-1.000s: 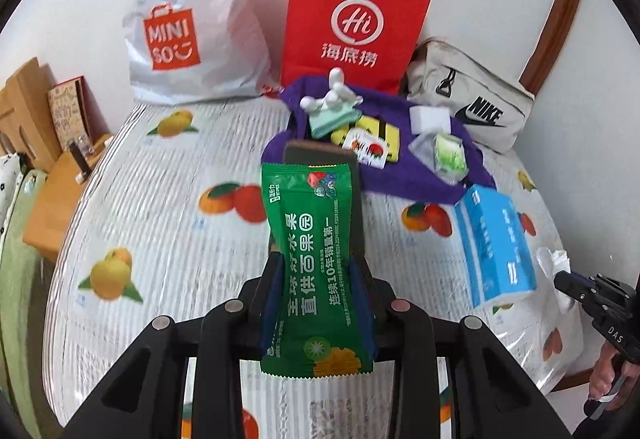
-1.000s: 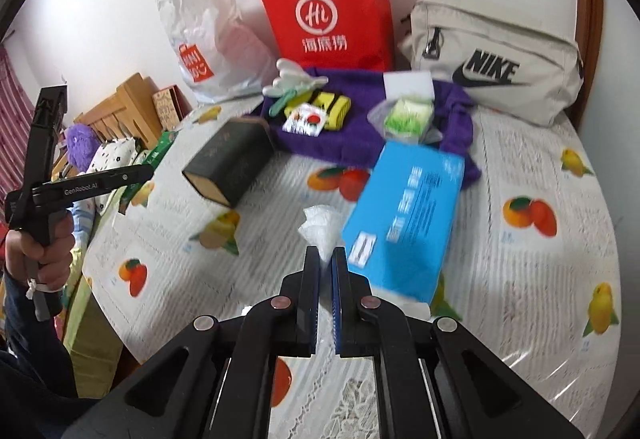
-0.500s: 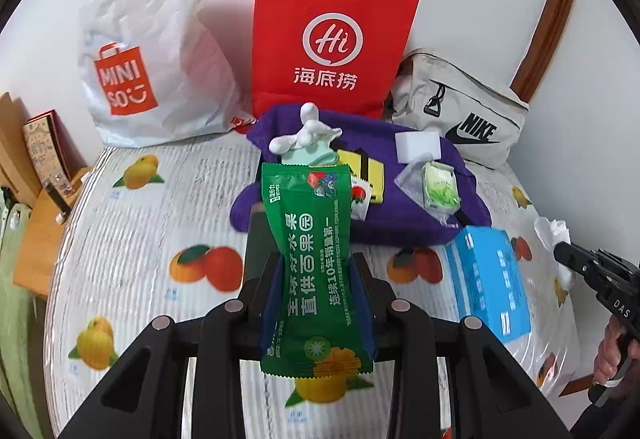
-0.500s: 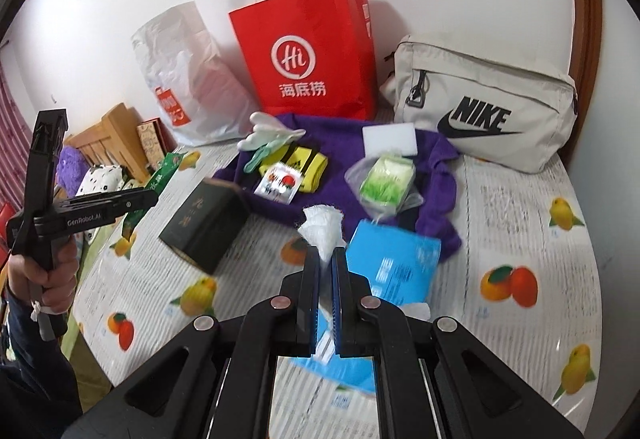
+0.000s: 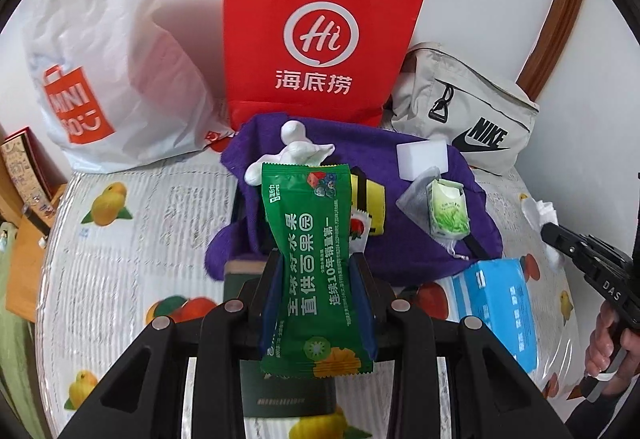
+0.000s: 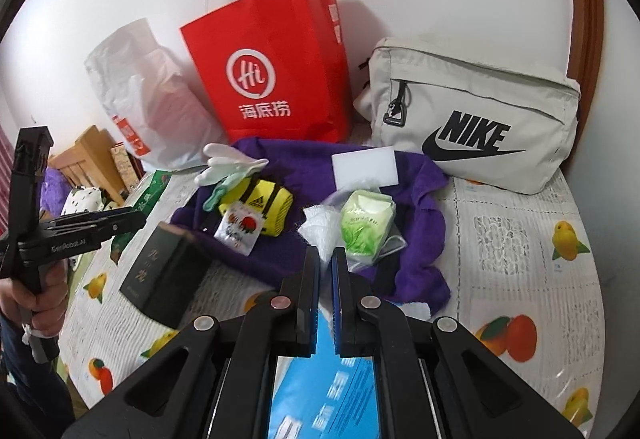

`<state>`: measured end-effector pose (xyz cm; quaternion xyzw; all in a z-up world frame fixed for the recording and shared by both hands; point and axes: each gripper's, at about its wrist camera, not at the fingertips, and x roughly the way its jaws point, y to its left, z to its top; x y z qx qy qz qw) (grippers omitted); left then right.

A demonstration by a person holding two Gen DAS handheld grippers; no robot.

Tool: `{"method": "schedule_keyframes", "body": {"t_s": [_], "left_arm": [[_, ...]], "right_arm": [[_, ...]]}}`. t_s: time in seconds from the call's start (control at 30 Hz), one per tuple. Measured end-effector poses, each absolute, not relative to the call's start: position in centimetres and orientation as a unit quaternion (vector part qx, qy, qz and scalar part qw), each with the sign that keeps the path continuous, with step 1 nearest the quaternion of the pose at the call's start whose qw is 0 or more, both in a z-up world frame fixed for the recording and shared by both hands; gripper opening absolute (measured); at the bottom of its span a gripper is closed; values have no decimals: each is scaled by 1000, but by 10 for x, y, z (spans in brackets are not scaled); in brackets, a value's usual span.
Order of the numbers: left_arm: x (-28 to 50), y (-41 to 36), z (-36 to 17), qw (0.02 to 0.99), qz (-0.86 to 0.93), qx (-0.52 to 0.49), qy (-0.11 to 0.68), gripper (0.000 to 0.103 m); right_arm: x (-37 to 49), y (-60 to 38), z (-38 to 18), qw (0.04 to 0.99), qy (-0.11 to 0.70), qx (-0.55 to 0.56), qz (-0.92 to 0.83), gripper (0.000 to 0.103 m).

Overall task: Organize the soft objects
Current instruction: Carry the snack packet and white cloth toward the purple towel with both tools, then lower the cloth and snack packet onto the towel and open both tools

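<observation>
Bags stand three along the far wall: red paper bag [image 5: 320,39], white plastic bag [image 5: 108,59], beige pouch [image 6: 472,111]. One purple cloth [image 6: 280,255] lies nearer. Left gripper [image 5: 316,271] jaws grasp one green snack packet [image 5: 312,263]; right gripper [image 6: 326,259] jaws clench one crumpled white tissue [image 6: 318,225].

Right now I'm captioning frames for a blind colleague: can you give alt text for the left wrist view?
The left gripper holds a green foil snack packet upright above a fruit-print tablecloth. Behind it, small items lie on a purple cloth before a red paper bag, with a blue tissue pack at right.
</observation>
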<state>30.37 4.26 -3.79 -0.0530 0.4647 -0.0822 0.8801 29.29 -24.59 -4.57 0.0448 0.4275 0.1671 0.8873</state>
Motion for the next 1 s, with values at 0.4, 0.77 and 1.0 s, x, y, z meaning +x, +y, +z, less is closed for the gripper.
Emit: {"method": "schedule_keyframes", "body": {"t_s": [0.4,0.77,1.0], "left_arm": [[357,14,-49,871,-115,-45,475,32],[387,-7,-73,855,-135,-49,499,32],[400,-16,-90,847,-142,-35,511,33]], "right_arm": [[354,-237,-72,878,445,51,168,6],[388,-214,-97,861,472,43,184,6],[400,-203,-115,850,492,41,184,7]]}}
